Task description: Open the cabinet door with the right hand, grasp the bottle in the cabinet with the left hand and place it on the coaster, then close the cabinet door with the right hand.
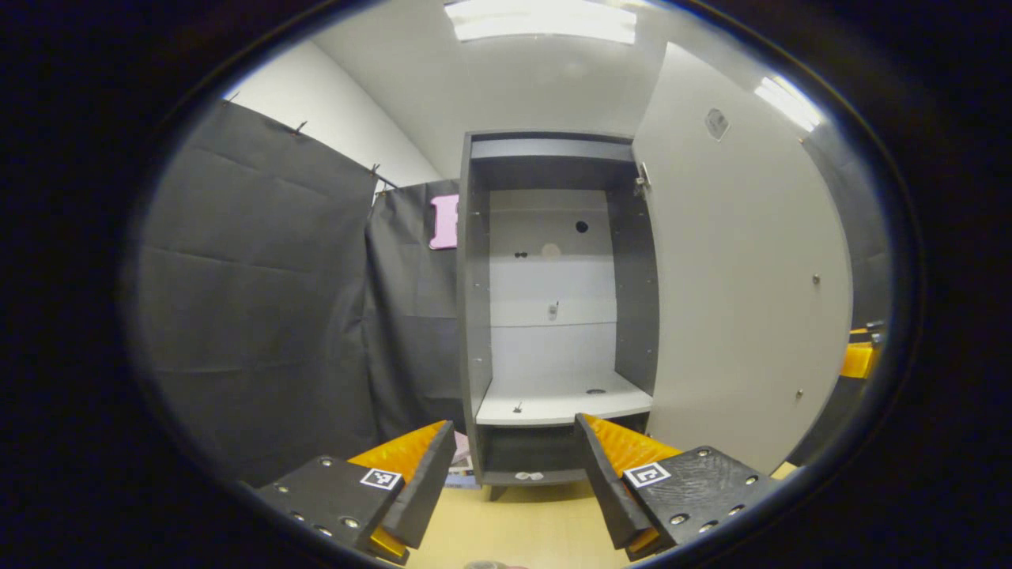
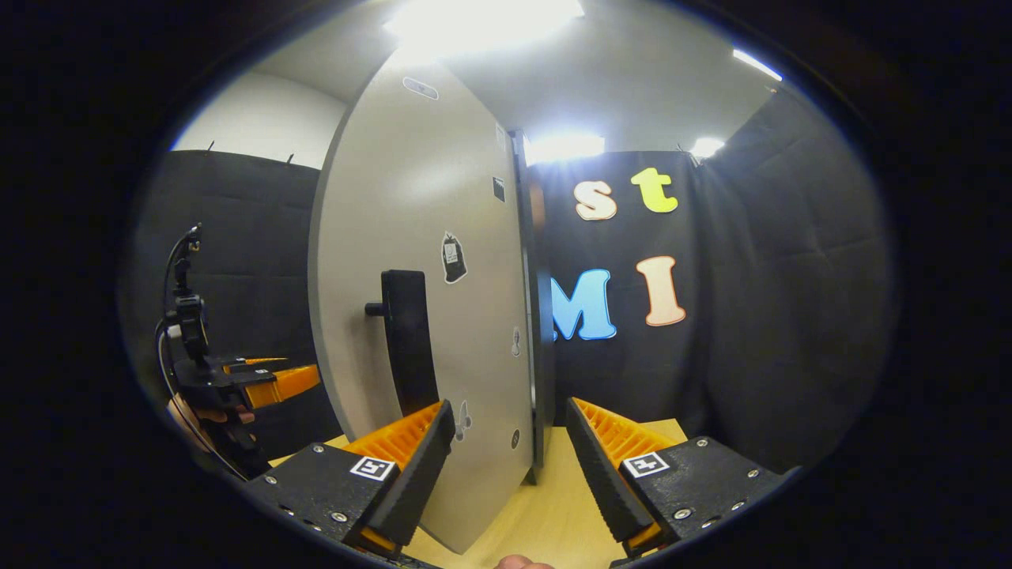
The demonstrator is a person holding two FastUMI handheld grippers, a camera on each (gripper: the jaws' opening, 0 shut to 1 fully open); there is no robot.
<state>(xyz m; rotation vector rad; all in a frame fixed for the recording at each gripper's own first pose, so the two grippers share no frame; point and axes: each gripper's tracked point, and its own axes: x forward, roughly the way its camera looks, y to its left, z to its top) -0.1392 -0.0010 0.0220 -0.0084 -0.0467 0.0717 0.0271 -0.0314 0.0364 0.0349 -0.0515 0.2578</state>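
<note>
The grey cabinet (image 1: 474,316) stands straight ahead in the left gripper view, its door (image 1: 743,300) swung wide to the right. Its white shelf (image 1: 553,403) carries just a small dark hole and a screw. My left gripper (image 1: 515,424) is open a short way in front of the cabinet, with nothing between its fingers. In the right gripper view the door's outer face (image 2: 411,237) is close ahead, edge-on, with a black handle (image 2: 407,348). My right gripper (image 2: 508,405) is open beside the door's edge, holding nothing. The left gripper (image 2: 261,387) and a hand appear beyond the door at left.
A pale wooden tabletop (image 1: 514,521) runs under both grippers and the cabinet. Black cloth walls (image 1: 261,300) close in on the left and behind. The right gripper (image 1: 858,356) peeks past the door's far edge. Small stickers (image 2: 453,257) dot the door.
</note>
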